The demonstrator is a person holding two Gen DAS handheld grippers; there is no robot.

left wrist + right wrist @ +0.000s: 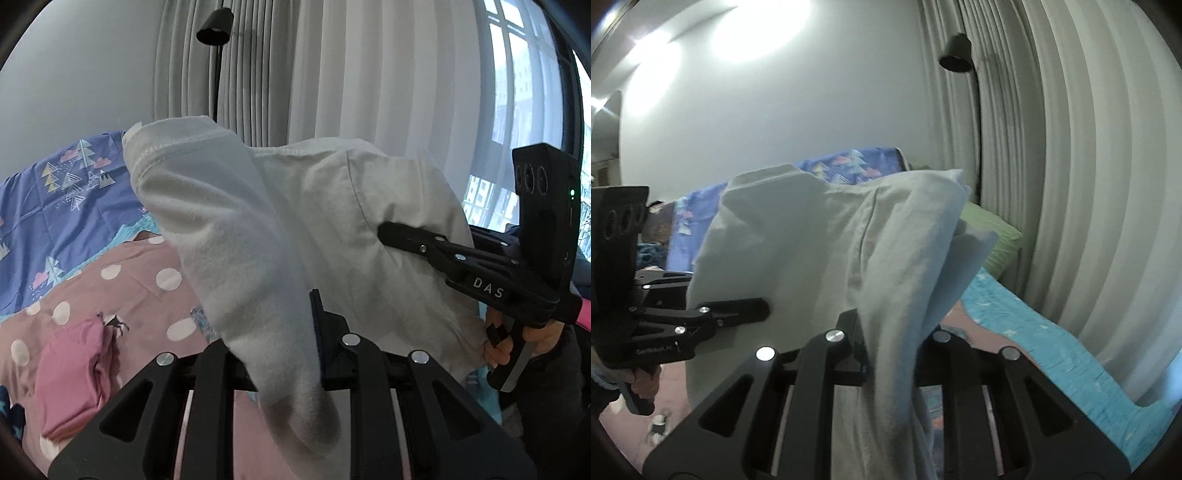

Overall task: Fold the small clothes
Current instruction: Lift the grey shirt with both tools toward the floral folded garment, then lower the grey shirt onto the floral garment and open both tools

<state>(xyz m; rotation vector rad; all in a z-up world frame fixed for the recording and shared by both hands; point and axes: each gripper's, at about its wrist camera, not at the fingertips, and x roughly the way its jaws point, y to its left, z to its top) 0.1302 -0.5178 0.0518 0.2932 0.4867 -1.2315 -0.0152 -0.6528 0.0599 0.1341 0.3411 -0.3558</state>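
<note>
White cotton garment (280, 206) — soft, light, limp — hangs above the bed (140, 280), pinched at its edges by left gripper (314, 332) and right gripper (886, 332); regrip only along hems.

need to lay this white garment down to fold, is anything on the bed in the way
Both grippers, left and right, hold the white garment up. A folded pink garment lies on the polka-dot bedcover at lower left; the rest looks clear.
</note>
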